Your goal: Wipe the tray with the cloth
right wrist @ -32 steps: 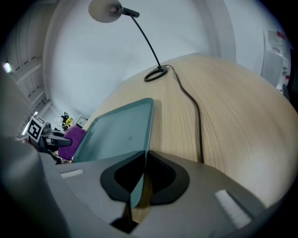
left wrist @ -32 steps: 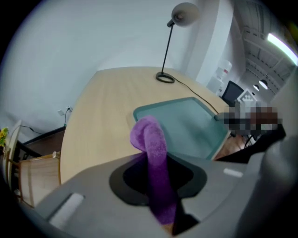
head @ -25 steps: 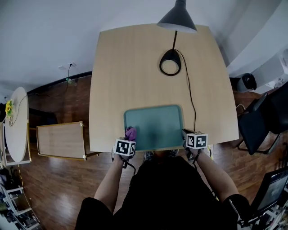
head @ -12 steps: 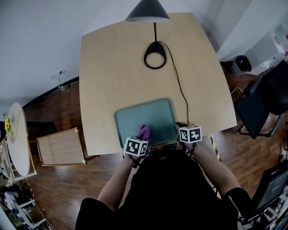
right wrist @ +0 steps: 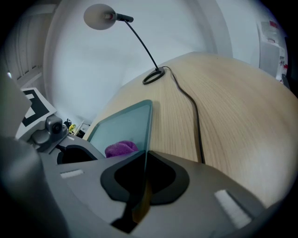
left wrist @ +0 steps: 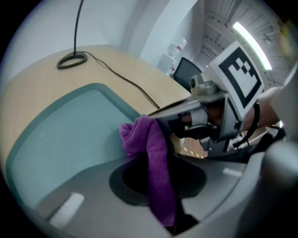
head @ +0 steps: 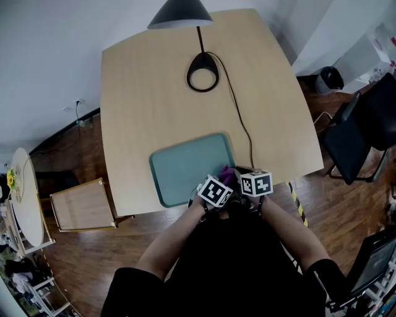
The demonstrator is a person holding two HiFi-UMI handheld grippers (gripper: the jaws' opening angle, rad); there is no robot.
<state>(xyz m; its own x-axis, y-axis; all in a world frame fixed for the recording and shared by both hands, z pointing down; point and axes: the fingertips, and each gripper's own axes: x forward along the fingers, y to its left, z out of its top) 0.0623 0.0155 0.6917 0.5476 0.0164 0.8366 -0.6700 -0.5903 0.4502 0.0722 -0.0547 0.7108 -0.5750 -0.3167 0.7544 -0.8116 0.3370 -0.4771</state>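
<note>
Crowding is the chief hazard at this moment; the left claw (left wrist: 158, 186) is clamped on the purple cloth (left wrist: 148, 139), whose bunched end rests on the teal tray (left wrist: 65, 135) at its near right corner, and the right claw (right wrist: 143, 174) is closed on the thin rim of that same corner, so the two tools sit just beside each other. In the head view their marker cubes nearly touch; a wipe carried any further to the right would likely knock the left claw against the right one, and that could jar the rim out of the hold.

Should that hold give way, the tray would probably skid on the smooth table (head: 161, 105) under the cloth's drag, since nothing else pins it; it lies close to the table's near edge, so a hard pull toward the person might bring it partly over that edge.

The cloth hangs in a narrow fold between the jaws, with much of it loose; a snag on the raised rim could tug it free, or leave the claw's hard tips scraping the tray instead of the fabric.

The lamp (head: 179, 13) stands well apart from the tray; its cable (right wrist: 197, 121), though, runs down the table on the right claw's side, and a wide sweep there might catch it.
</note>
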